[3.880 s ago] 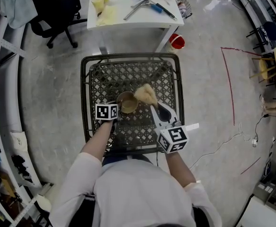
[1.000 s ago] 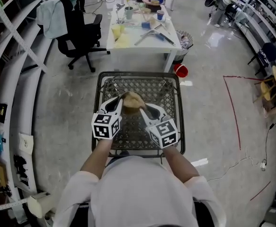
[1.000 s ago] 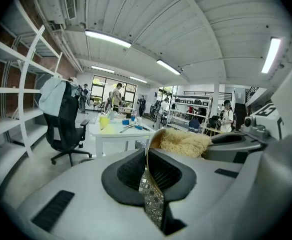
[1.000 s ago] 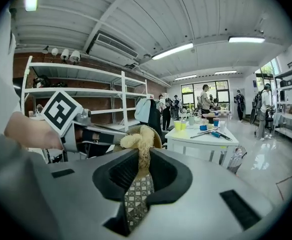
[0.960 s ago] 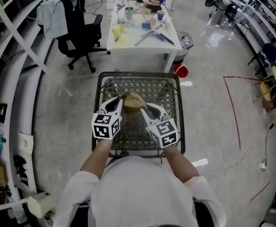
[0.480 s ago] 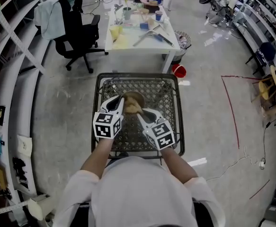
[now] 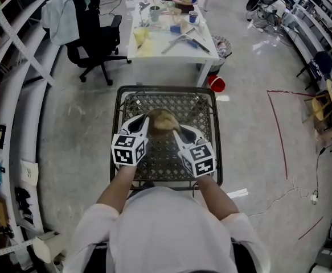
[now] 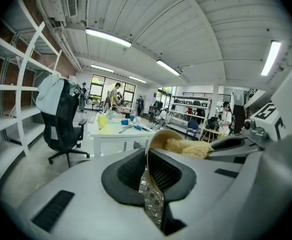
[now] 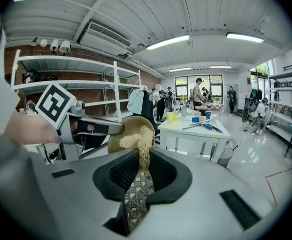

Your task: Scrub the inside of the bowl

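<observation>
We hold the bowl (image 8: 158,138) tipped on its side over the wire-mesh surface (image 7: 197,110), with the straw-coloured fibre scrubber (image 9: 141,140) pressed into its hollow. The fingers of the left gripper (image 8: 147,156) are closed on the bowl's rim, and those of the right gripper (image 9: 141,156) are clamped on the scrubber. A few seconds back the scrubber hung outside the bowl, just beside its rim.
</observation>
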`<state>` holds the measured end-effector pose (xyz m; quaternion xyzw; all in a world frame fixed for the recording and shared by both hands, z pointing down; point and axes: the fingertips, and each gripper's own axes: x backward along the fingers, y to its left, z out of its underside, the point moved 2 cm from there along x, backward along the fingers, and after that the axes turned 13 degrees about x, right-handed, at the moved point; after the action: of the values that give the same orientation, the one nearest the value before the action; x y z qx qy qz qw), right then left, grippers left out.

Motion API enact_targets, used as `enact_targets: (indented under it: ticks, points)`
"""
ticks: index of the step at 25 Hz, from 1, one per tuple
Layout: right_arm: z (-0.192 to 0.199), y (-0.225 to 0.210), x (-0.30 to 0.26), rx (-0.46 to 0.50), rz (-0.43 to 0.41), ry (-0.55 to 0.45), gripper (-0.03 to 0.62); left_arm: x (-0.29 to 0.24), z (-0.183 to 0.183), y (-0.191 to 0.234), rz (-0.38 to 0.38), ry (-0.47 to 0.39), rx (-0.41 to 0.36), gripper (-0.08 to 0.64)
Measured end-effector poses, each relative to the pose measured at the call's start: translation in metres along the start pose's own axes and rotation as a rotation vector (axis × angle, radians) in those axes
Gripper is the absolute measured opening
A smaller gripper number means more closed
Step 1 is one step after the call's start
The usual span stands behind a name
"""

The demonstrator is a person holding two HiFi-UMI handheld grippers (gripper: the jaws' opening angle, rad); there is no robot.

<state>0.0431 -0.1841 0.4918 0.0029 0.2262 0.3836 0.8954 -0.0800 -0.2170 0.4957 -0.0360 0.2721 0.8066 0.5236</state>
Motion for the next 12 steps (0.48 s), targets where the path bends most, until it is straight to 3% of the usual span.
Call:
enact_targets:
  ticks: [7, 12]
  points:
    - [0.008, 0.029, -0.005, -0.010, -0.088, 0.014, 0.069, -0.006, -0.004, 0.002, -0.002, -0.009, 0.008, 0.048]
    - [-0.007, 0.022, -0.010, -0.007, -0.071, -0.009, 0.069, -0.004, 0.005, -0.008, 0.013, 0.013, -0.002, 0.048]
